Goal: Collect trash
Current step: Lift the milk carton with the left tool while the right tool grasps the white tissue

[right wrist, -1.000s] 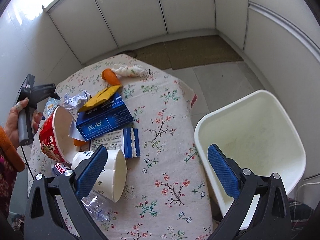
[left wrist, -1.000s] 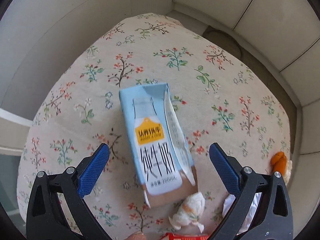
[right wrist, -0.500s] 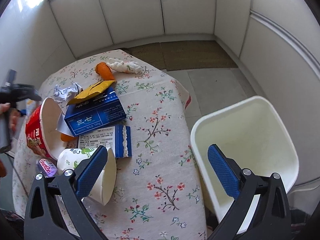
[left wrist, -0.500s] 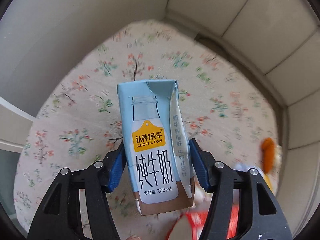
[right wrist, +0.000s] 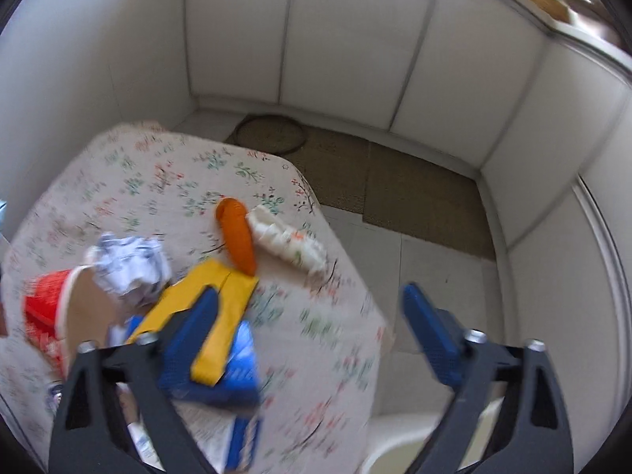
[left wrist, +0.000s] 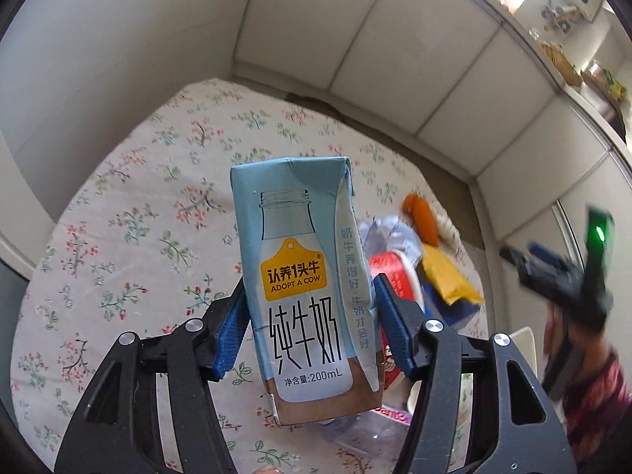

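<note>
My left gripper is shut on a light blue milk carton and holds it upright above the floral tablecloth. My right gripper is open and empty, above the table's right edge. Below it lie a yellow wrapper, a blue box, an orange piece, a white crumpled wrapper, crumpled paper and a red paper cup. The white bin's rim shows at the bottom edge.
White cabinet panels surround the table. A brown mat lies on the tiled floor beyond the table. In the left wrist view the other gripper and the person's arm show at the right.
My left gripper closed on the milk carton and lifted it off the table. My right gripper swung away from the bin toward the trash pile, still open.
</note>
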A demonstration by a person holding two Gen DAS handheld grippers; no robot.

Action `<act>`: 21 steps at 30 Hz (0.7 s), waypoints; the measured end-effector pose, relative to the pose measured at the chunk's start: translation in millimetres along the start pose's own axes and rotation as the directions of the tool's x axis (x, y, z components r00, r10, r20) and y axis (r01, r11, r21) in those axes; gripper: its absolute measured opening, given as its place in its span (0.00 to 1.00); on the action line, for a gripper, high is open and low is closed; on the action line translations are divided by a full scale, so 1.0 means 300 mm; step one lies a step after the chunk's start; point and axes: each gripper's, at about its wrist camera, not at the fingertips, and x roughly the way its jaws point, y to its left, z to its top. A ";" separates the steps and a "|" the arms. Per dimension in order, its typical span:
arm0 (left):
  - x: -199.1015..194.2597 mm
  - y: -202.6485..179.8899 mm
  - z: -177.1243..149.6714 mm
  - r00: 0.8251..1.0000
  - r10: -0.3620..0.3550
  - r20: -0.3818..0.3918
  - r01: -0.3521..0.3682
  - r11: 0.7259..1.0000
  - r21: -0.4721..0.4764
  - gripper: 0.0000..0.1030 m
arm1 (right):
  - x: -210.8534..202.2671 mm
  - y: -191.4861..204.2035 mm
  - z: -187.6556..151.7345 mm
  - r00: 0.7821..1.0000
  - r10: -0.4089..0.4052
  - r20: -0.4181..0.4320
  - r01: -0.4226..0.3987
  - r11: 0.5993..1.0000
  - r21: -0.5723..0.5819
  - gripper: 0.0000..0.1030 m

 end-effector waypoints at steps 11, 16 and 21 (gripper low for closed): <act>0.059 0.050 0.002 0.999 -0.040 -0.027 0.039 0.999 -0.032 0.56 | 0.308 -0.018 0.044 0.989 0.101 -0.112 -0.106 0.994 -0.036 0.70; 0.081 0.063 0.008 0.998 -0.051 -0.041 0.049 0.998 -0.043 0.56 | 0.383 0.032 0.059 0.981 0.136 -0.140 -0.150 0.984 -0.095 0.64; 0.084 0.063 0.006 0.997 -0.058 -0.046 0.056 0.998 -0.040 0.56 | 0.437 0.049 0.087 0.977 0.154 -0.146 -0.169 0.981 -0.097 0.60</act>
